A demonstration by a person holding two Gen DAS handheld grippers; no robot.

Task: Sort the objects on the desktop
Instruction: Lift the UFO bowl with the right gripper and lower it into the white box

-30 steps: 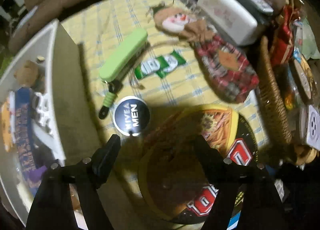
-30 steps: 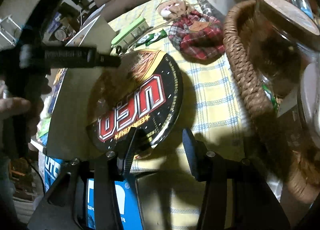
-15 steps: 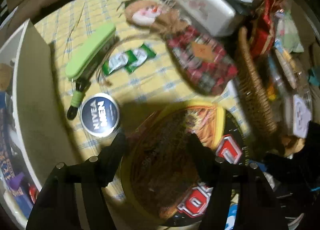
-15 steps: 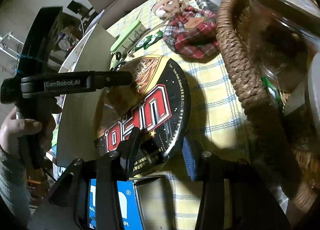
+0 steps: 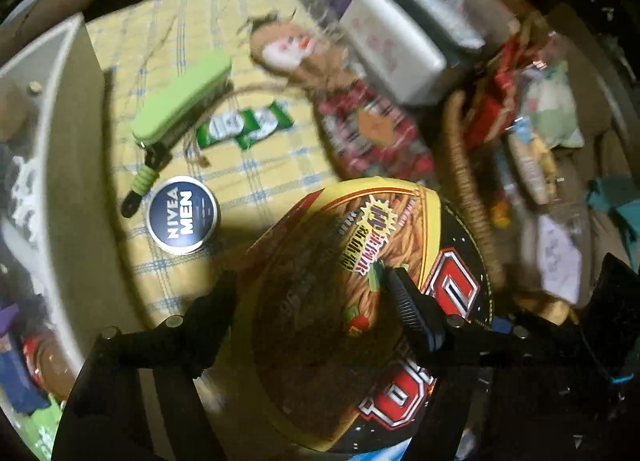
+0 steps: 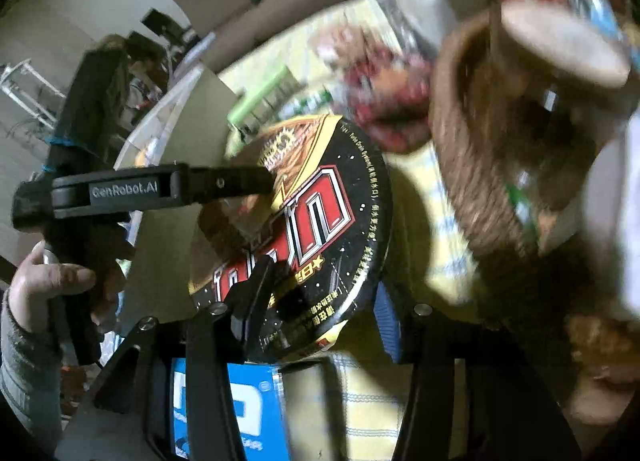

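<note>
Closest to me, the right tongs (image 6: 324, 281) are opening with the near rim of the bowl (image 6: 320, 201) between them, one finger lying across the lid and the other just past the rim; I cannot tell whether the pads are touching it. Under them is a blue box (image 6: 240, 413). The bowl hangs tilted above the surface (image 5: 260, 165), its lid turned toward the basket (image 5: 464, 181). The left tongs (image 5: 310, 275) are spread wide and pinch it, one finger on the lid, the other against the yellow wall on the base side.

My worry is the handover. If the right lets go while the left grip is only light, the tilted bowl could pivot between the two pads and slide out. A hard squeeze could instead dent the lid. A fall would likely land on the tin (image 5: 183, 214) just beyond, or knock the brush (image 5: 182, 97) and sachet (image 5: 244, 127) farther back. A swing right could clip the basket wall, which stands close
</note>
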